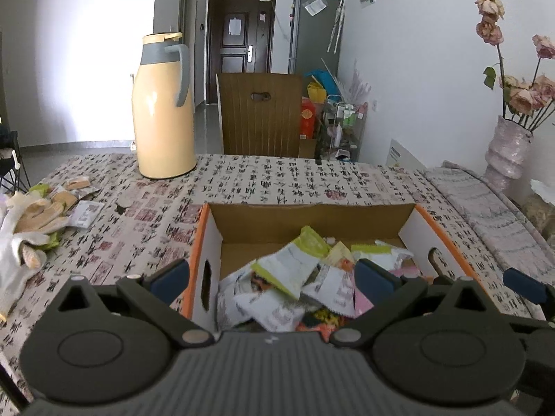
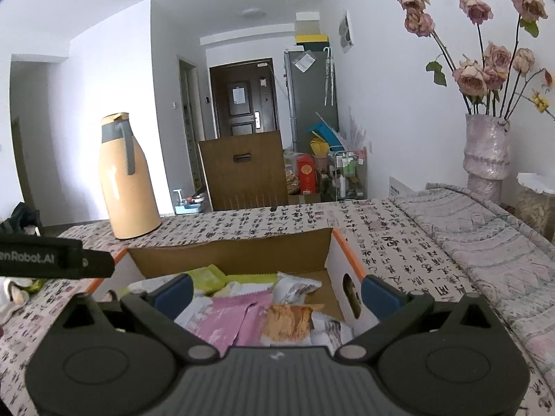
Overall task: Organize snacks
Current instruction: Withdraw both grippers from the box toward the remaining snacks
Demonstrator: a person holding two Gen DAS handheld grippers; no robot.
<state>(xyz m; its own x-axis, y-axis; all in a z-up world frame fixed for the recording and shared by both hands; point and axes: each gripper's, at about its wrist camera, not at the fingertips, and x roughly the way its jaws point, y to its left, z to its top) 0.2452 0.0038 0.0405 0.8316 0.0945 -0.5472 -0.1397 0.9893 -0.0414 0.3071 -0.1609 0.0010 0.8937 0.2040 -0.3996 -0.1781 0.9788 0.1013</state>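
Two black grippers with blue pads, the left gripper point(image 1: 272, 275) and the right gripper point(image 2: 276, 293), hang wide open and hold nothing. Many crinkly snack packets point(image 1: 295, 277) sit piled in one orange-edged cardboard box point(image 1: 204, 242) under them. One tall yellow jug point(image 1: 163, 111) stands far behind on the table.

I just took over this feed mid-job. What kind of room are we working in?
Most likely a home dining or living area: a table under a calligraphy-print tablecloth, a thermos jug, a vase of dried roses, and a fridge beside the entrance door.
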